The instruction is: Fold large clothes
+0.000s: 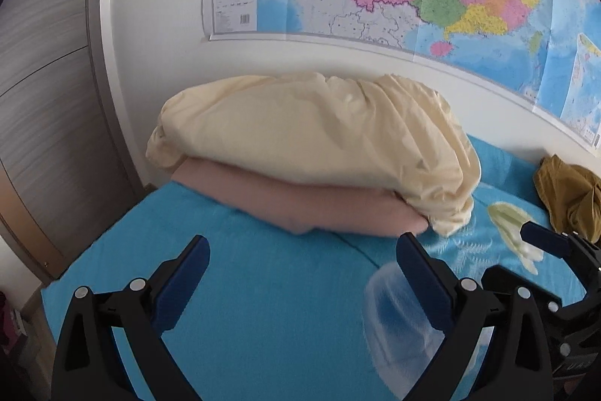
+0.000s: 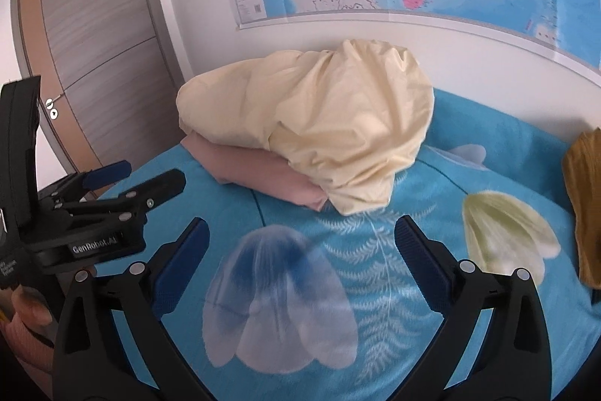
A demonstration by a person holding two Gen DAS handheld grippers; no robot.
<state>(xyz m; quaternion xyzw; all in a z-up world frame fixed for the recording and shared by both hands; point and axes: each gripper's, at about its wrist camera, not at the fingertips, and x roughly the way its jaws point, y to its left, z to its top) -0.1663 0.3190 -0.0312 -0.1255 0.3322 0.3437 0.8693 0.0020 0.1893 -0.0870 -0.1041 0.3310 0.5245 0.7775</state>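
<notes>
**Both grippers empty above the bed, mustard garment waiting off to the right**

A turquoise bedspread printed with pale flowers and ferns (image 2: 375, 344) fills the space under and ahead of both grippers. Straight ahead, against the wall, a cream-yellow folded cloth bundle (image 2: 319, 123) sits on a folded pink cloth (image 2: 263, 171). Far right of the right gripper (image 2: 300, 243) lies a crumpled mustard-brown fabric garment (image 1: 567, 198), probably the next piece to fold. It looks soft, limp and light, likely to sag and bunch, so pinching a hem or shoulder edge with each gripper should spread it best. The right gripper stands spread wide, holding nothing; the left gripper (image 1: 304, 262) is likewise wide apart and empty.
</notes>
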